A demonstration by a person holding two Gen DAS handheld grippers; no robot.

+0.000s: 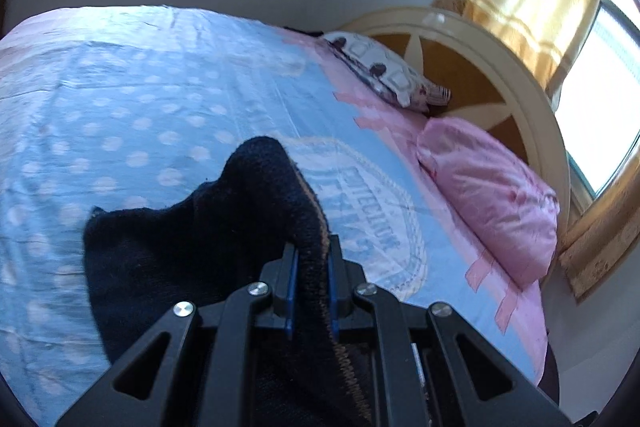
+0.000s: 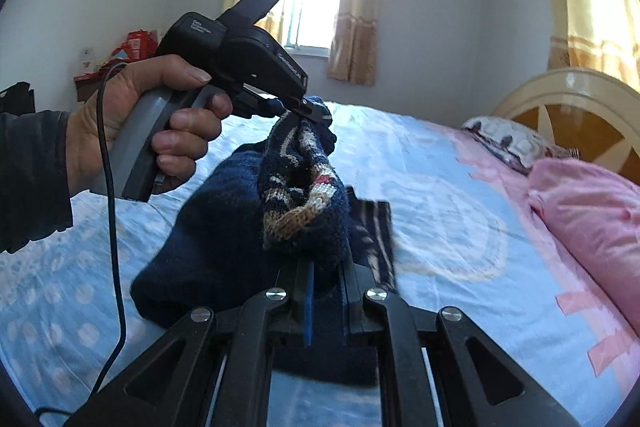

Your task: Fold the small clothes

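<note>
Both tools [image 1: 311,259] [image 2: 328,279] clamped on navy sweater [image 2: 224,227], pink pillow [image 2: 592,219] beyond.

Blk gripper [image 2: 306,109] w/ gray handle (dark sleeve)

Both wrist cameras look forward, close over the bed [image 1: 120,99] toward the headboard [image 2: 568,95] at 2 o'clock, sharing the pink pillow [image 1: 492,195].
</note>
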